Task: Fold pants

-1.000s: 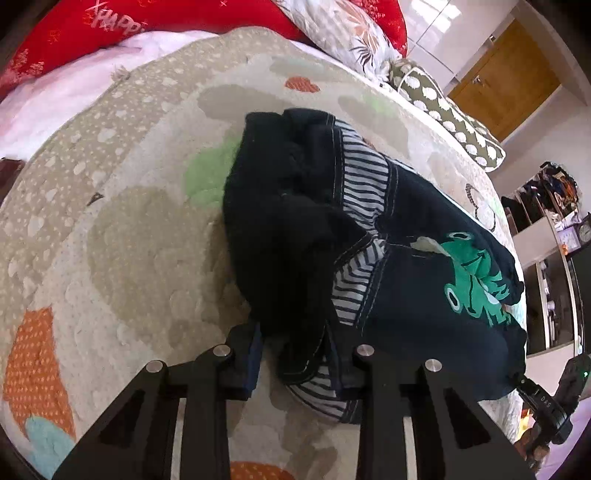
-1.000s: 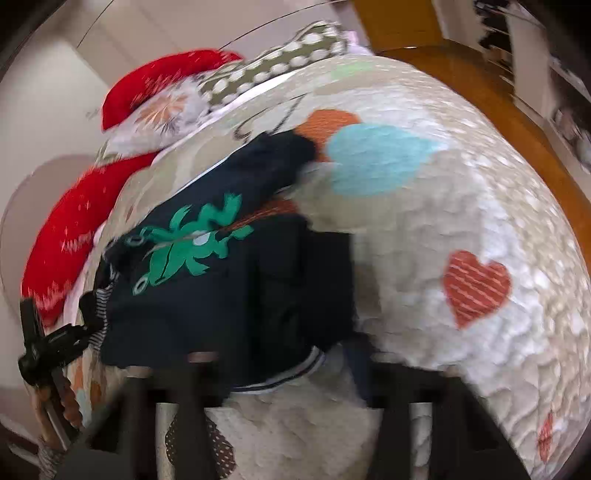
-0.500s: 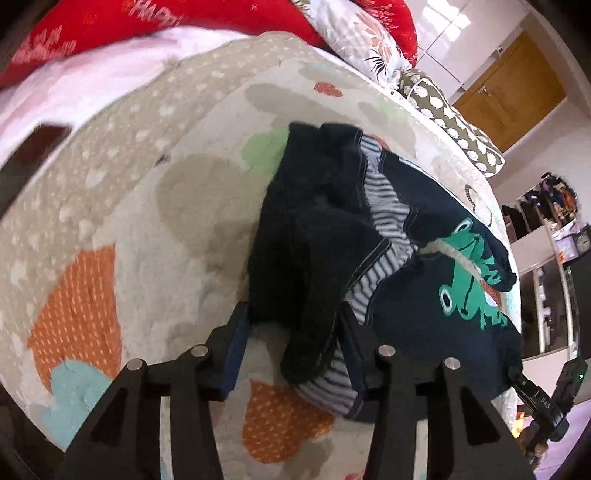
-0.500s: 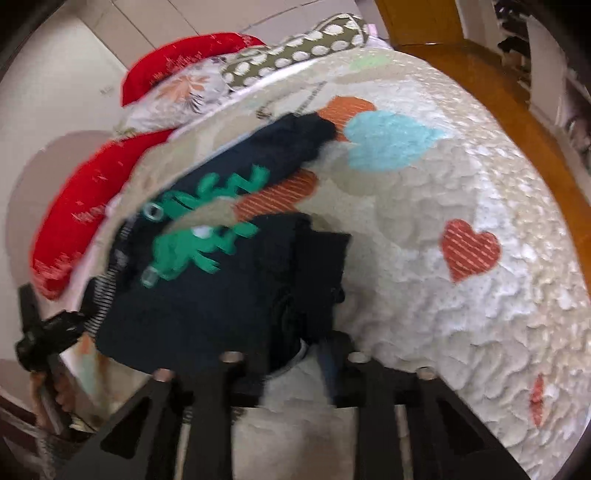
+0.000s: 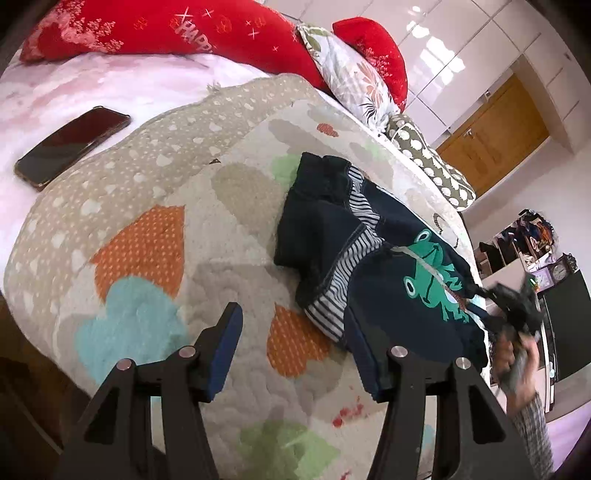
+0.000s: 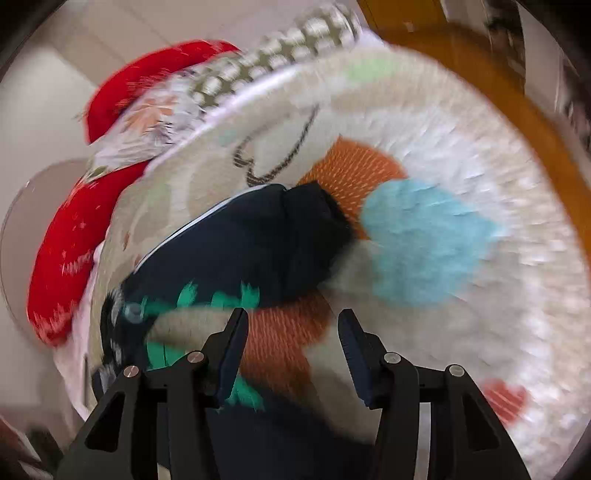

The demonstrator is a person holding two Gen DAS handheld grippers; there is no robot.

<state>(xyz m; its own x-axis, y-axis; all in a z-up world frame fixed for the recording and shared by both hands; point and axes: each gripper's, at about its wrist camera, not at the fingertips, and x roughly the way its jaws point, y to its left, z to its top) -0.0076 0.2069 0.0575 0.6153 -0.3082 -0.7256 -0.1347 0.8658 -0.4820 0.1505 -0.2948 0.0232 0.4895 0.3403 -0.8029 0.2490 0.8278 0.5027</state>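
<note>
Bed [image 5: 155, 77] w/ quilt [image 5: 155, 229], pants [image 5: 384, 280], phone [image 5: 70, 144]

Wrist views – shared pants [image 5: 373, 258] (close)

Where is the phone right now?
In the left wrist view, the phone lies face up at the far left on the pink sheet, just beyond the quilt edge, below the red pillow.

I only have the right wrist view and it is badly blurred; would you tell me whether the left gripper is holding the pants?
Observer: No. The left gripper is open, its jaws having just been opening, with only quilt between them; the pants lie beside its right finger.
Operator: Thank you. Is any lining showing?
Observer: Yes, a striped band is turned out across the pants.
Operator: Is anything else on the bed?
Observer: A dark phone lies on the pink sheet, beside the quilt.
</note>
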